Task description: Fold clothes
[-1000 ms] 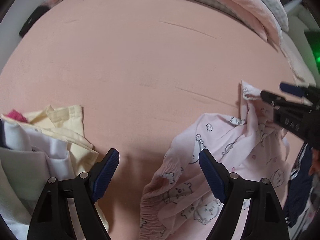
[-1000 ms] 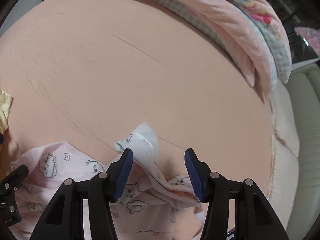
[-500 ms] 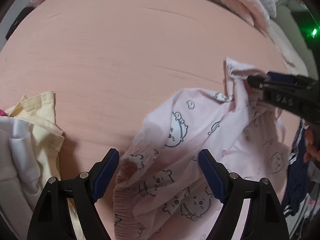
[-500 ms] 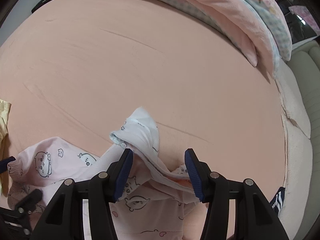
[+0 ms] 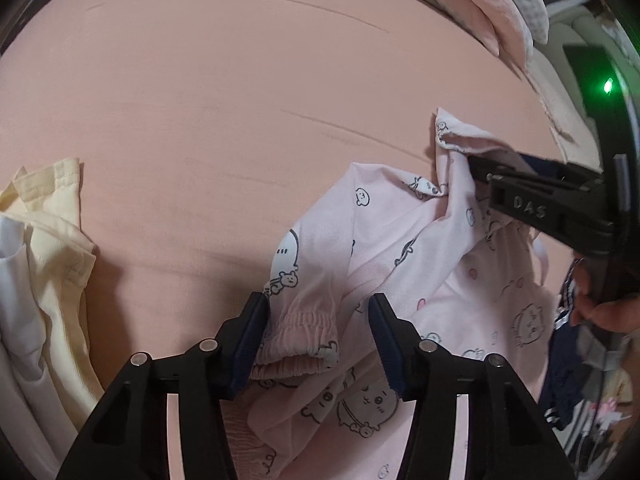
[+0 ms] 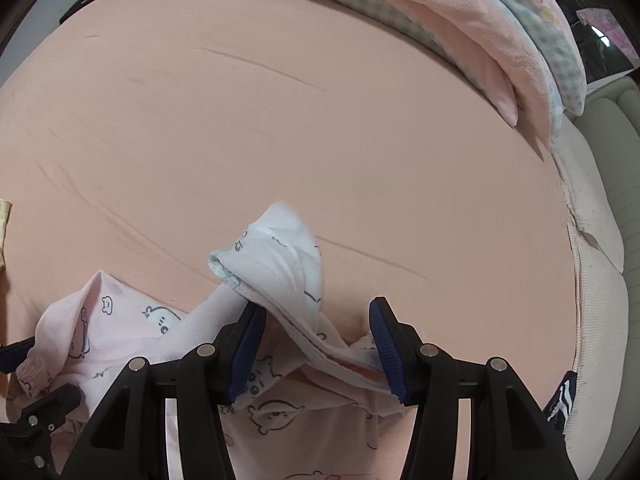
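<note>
Pinched a bunched hem of the pink pyjama garment point(image 5: 400, 248) in the right gripper point(image 6: 316, 316), the twisted band of cloth stretched from one pad across to the other and raised off the sheet. Gripped the tool from behind with a hand point(image 5: 600, 312), seen only in part at the right margin of the left wrist view.

Brought the left gripper point(image 5: 316, 312) down over the garment's gathered elastic cuff point(image 5: 304, 320), jaws just drawn closer and half spread. Touched the cuff's edge with the left pad; kept the right pad apart from it, over a lower layer of cloth, so no squeeze from both sides.

Lay crumpled at the near edge of the peach bed sheet point(image 5: 240, 100), that garment, printed with small cartoon animals, one fold drawn up toward the right tool. Left the whole wide middle and far part of the sheet bare beyond it, smooth but for a few shallow creases: ample room ahead and to the left.

Hemmed in on the left by a pale yellow garment point(image 5: 52, 232) with white cloth point(image 5: 16, 280) beside it, well apart from the pink one. Crowded on the right by dark clothing with white stripes point(image 5: 568, 380), just beside the pink cloth.

Bounded at the far right corner by folded pink and checked quilts point(image 6: 500, 40). Ended on the right at a cream mattress edge point(image 6: 600, 300), with cream padded upholstery point(image 6: 616, 120) beyond. Glowed green, a small light point(image 5: 608, 86) on a dark object past the bed.
</note>
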### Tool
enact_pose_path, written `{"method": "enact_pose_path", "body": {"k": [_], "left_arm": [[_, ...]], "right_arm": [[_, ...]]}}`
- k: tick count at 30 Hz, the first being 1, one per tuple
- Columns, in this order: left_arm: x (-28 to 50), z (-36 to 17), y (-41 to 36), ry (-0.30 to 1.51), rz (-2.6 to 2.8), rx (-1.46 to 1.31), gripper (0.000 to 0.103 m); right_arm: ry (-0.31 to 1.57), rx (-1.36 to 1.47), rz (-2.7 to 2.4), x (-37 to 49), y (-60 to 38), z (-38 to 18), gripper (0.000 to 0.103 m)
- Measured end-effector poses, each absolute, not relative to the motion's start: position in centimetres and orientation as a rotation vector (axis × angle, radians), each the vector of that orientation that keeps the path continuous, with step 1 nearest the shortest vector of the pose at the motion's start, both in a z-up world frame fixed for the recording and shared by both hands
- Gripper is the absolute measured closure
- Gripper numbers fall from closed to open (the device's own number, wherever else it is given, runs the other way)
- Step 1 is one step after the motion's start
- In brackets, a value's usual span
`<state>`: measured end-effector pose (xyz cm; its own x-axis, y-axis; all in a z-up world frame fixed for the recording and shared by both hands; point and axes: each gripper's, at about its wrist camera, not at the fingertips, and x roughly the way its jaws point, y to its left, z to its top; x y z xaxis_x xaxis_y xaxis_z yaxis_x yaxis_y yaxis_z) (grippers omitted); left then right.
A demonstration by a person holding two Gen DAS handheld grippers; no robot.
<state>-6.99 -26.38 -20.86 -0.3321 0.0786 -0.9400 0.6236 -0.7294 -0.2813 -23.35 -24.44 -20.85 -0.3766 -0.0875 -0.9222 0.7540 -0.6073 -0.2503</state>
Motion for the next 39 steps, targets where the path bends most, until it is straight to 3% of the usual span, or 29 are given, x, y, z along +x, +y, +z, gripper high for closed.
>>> {"method": "enact_pose_path", "body": {"k": [12,14,16,17,20,21,28,39], "left_arm": [[-5.1,-20.2,-29.2,0.991,-2.084,1.449,0.053],[-7.3,-20.1,-29.1,0.989,-2.08,1.483,0.054],[-7.5,-20.3,-28.7,0.969,-2.098,1.502,0.054],[-7.6,-20.4,-28.4,0.946,-2.102,1.505,0.056],[-8.0,-20.9,-27.7,0.852,-2.084,1.532,0.078],[-8.1,-21.1,-27.6,0.824,-2.074,1.532,0.08],[-8.3,-20.2,-27.4,0.68,-2.135,1.508,0.091],[-9.3,-18.1,-28.8,0.512,-2.138,1.463,0.092]], "right_arm": [[0.872,1.364,-2.05,-23.4,-25.0,-21.6,0.051],[0.863,1.379,-2.047,-23.4,-24.9,-21.7,0.063],[0.866,1.389,-2.051,-23.5,-25.1,-21.8,0.082],[0.859,1.389,-2.061,-23.7,-24.9,-21.8,0.084],[0.797,1.389,-2.065,-24.0,-24.4,-21.4,0.091],[0.798,1.385,-2.072,-24.1,-24.3,-21.3,0.093],[0.696,1.372,-2.139,-25.5,-22.6,-19.8,0.094],[0.413,1.469,-2.205,-29.2,-15.6,-18.0,0.094]]}}
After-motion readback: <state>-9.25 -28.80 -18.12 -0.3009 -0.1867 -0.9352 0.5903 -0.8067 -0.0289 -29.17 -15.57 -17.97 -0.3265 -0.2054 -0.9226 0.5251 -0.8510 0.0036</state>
